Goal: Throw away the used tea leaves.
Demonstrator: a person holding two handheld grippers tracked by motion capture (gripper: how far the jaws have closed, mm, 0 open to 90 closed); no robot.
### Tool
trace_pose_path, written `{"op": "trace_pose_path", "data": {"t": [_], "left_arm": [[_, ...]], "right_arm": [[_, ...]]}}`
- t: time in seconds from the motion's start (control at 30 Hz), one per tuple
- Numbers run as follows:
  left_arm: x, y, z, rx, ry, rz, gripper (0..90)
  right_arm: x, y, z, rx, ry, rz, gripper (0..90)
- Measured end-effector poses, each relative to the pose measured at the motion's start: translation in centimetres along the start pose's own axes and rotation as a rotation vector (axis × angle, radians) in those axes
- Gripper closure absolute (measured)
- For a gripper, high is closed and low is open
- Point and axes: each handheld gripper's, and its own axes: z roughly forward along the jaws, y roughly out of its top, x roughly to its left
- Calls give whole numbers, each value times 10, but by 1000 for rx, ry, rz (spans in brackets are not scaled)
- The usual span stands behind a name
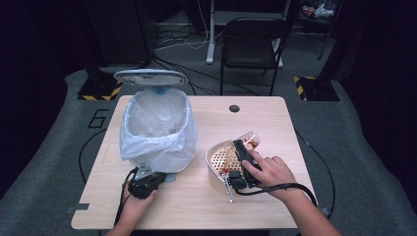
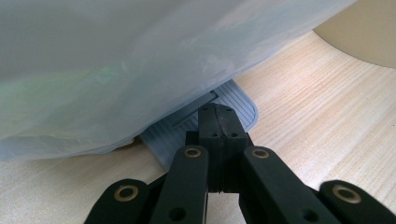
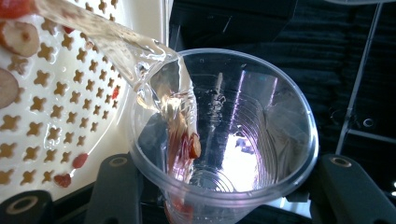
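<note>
A clear plastic cup (image 3: 233,140) lies tilted between the jaws of my right gripper (image 3: 224,191), which is shut on it. Liquid with red bits runs from the cup's rim onto a cream perforated strainer (image 3: 70,116). Red and pale fruit pieces lie on the strainer. From above, the right gripper (image 1: 242,147) holds the cup (image 1: 252,139) over the strainer bowl (image 1: 216,157). My left gripper (image 2: 218,114) is shut with nothing between its jaws, and its tips rest on the bin's grey ribbed pedal (image 2: 238,100). In the high view the left gripper (image 1: 143,183) sits in front of the bin.
A bin lined with a white bag (image 1: 156,129) stands at the table's left with its lid (image 1: 151,77) raised. A metal handle (image 1: 229,191) sticks out from the strainer toward the front edge. A black folding chair (image 1: 252,44) stands beyond the wooden table (image 1: 196,206).
</note>
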Motion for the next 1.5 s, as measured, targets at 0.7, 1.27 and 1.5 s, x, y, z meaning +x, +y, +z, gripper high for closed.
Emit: {"op": "trace_pose_path", "data": {"t": [0.7,1.27,1.5], "left_arm": [[0,0,0,0,1,1,900],[0,0,0,0,1,1,900],[0,0,0,0,1,1,900]], "right_arm": [[-3,1,-2,-18,-28,-166,462],[-7,-1,-2,-47,-47,-396,463],[-8,-2,-5,-43,-59,-400,463]]}}
